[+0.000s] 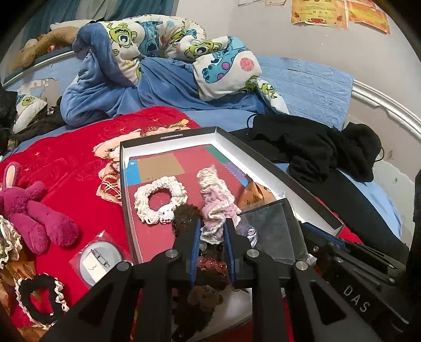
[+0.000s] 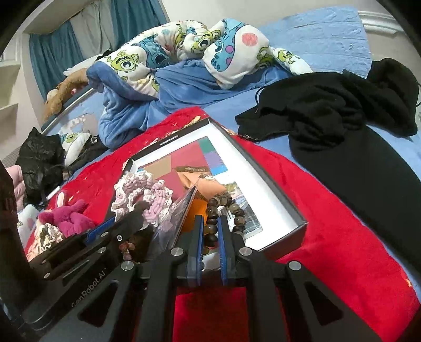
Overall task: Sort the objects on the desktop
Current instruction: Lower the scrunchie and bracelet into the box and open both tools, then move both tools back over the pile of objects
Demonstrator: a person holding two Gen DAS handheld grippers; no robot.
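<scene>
Left gripper (image 1: 212,226) pinches pink scrunchie (image 1: 214,207); right gripper (image 2: 210,223) (nearly closed) grips bead bracelet (image 2: 226,207).

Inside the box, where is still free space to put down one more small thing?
Free: the box floor behind the white scrunchie, toward the far wall. Crowded: the near end, with the pink scrunchie, the clear pouch and the left gripper.

Cartoon-print quilt (image 1: 163,39) bunched on blue sheet (image 1: 302,79). Black clothes (image 1: 323,147) heaped beside it. Certificates (image 1: 318,11) on wall.
</scene>
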